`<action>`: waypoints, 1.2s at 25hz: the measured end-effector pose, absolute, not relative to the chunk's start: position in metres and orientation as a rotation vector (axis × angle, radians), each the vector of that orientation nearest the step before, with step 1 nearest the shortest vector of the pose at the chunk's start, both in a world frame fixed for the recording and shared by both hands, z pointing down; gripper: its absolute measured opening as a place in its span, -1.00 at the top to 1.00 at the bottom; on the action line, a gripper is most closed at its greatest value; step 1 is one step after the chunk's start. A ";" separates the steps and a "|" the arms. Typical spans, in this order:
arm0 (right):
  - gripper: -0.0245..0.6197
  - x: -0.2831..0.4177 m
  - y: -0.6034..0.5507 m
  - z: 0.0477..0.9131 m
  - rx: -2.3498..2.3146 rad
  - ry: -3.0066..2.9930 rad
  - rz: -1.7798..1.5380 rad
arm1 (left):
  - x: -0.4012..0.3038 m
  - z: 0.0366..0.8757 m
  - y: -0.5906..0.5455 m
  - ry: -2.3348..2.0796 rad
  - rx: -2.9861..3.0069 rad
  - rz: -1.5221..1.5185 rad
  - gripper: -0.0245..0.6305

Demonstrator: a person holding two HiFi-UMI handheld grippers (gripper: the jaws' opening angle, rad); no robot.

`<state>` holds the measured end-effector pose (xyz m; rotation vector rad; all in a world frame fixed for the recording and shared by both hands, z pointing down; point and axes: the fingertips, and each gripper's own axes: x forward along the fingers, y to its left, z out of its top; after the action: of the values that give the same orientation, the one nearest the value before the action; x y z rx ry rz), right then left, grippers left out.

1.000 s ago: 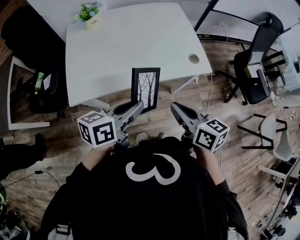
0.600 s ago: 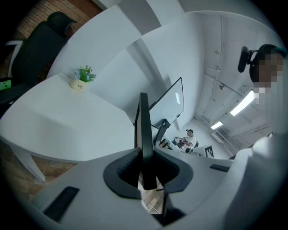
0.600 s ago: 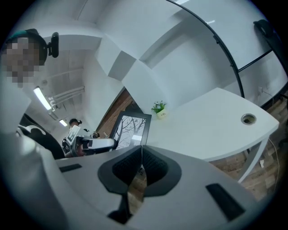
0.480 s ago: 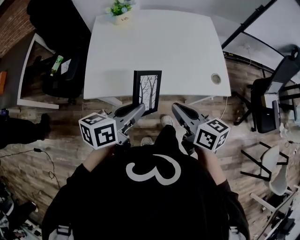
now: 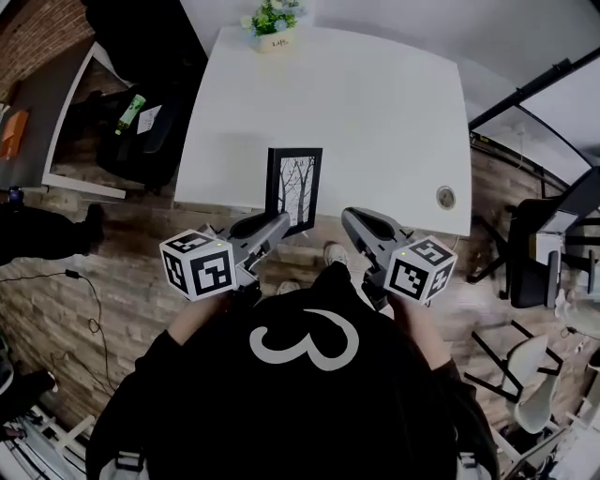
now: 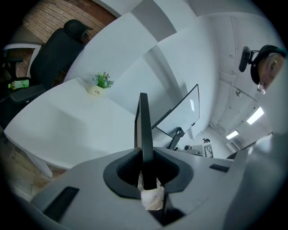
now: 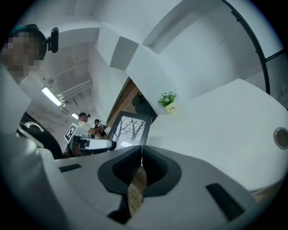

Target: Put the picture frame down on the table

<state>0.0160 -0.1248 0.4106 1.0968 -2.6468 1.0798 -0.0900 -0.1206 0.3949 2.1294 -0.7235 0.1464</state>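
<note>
Vs 1 s ago: picture frame [image 5: 294, 187] now overlaps near edge of table [image 5: 375, 112] more, table swung squarer in head view; grip same. Frame upright, in air, not down yet. Left gripper [image 5: 272, 223] clamped on frame's lower edge, jaws apart only by frame thickness. Edge hold prob. keeps pic face clear for landing. Right gripper [image 5: 356, 223] jaws together, nothing in them, alongside as spare. Plant pot [image 5: 273, 21] at far edge, well apart.
</note>
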 end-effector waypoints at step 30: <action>0.85 0.134 -0.215 0.408 1.076 -2.669 1.081 | 0.030 0.392 -0.219 -0.748 2.118 0.155 0.72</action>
<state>0.1339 -0.2155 0.4080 1.0762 -2.6689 1.0807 0.0299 -0.2188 0.3923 2.1183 -0.7478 0.1552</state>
